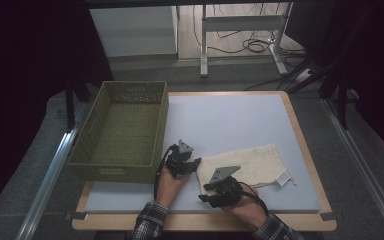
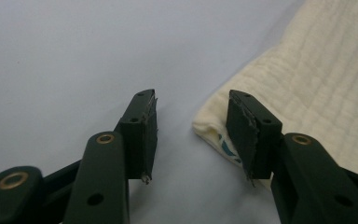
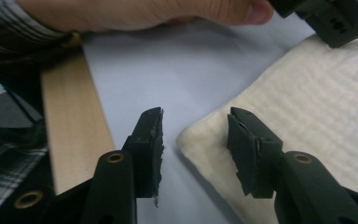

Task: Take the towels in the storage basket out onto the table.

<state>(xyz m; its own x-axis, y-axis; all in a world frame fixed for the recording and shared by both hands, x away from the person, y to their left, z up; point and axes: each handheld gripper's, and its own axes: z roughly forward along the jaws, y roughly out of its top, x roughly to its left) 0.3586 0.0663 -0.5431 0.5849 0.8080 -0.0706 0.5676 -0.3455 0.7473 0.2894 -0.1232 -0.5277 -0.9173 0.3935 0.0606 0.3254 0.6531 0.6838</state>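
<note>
Cream cloth bag [image 1: 247, 165] lies on the counter [image 1: 230, 120], long axis running rightward. Both grippers, left [image 1: 194, 164] and right [image 1: 203, 192], straddle its near-left corners, fingers [image 3: 242, 140] half open, gripping nothing.

Grey-topped table [image 1: 240, 125] – bearing a wicker basket [image 1: 125, 130] and seemingly a cloth bag [image 1: 252, 165]

Three cameras on my table [image 1: 240, 120]

One looks forward and down from above me; one rides low on each hand-held gripper, close to the cream cloth [image 1: 250, 162], which all three views share.
</note>
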